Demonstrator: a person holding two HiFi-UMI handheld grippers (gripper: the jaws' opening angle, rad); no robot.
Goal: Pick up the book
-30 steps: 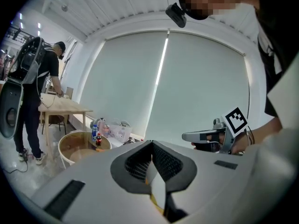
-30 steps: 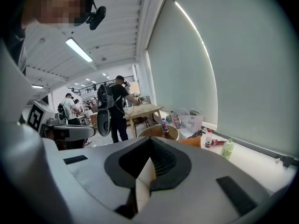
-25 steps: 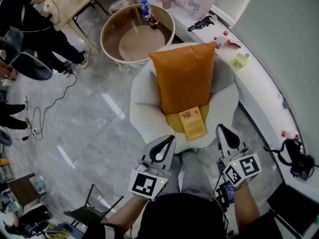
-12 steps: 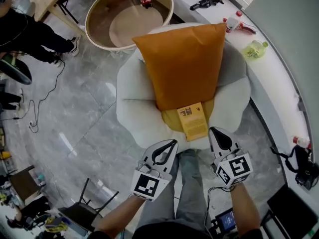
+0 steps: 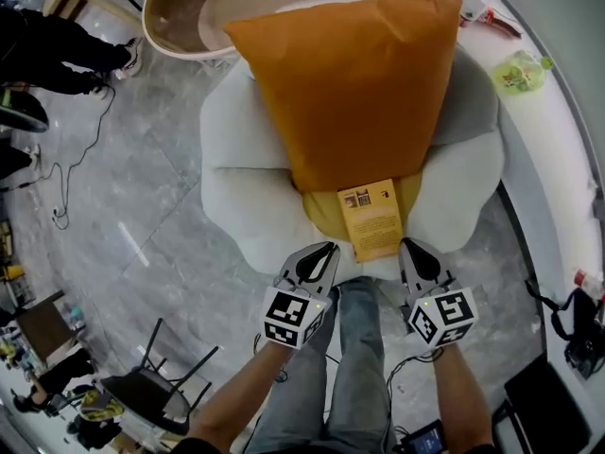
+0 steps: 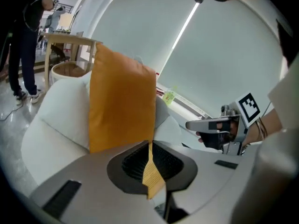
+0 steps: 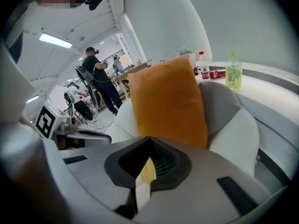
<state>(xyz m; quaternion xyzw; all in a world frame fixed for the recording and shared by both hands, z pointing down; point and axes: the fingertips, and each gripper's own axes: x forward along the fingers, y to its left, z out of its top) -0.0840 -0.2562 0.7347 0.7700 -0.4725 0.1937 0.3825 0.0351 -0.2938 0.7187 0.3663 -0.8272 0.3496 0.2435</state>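
Grey marble floor (image 5: pixel 142 206) fills the left half of the head view, with a loose cable (image 5: pixel 80 159) at 9 o'clock and a black chair (image 5: pixel 156 395) at 7 o'clock. At centre I see a white, petal-shaped armchair (image 5: pixel 246 197). A big orange cushion (image 5: pixel 350 74) stands against its back and covers most of the seat.

The book (image 5: pixel 375 220) lies flat on a yellow seat pad (image 5: pixel 326 214) at the front of the chair. Its far edge sits right at the cushion's lower edge, and I cannot tell whether it is tucked under. Its cover is otherwise bare.

My left gripper (image 5: pixel 321 253) hangs at the book's 7 o'clock and my right gripper (image 5: pixel 411 249) at its 5 o'clock. Both are just off its near corners and neither touches it. Each gripper's own view shows its jaws closed together with nothing held, and a sliver of the book shows beyond the tips.

The wearer's legs (image 5: pixel 354 367) in jeans stand between the grippers at 6 o'clock, close to the seat's front. A round wooden tabletop (image 5: pixel 189 17) is at 11 o'clock. A curved white counter (image 5: pixel 558 130) runs down the 3 o'clock side and carries a green bottle (image 5: pixel 518 69). A bystander (image 5: pixel 57 50) stands at 10 o'clock.
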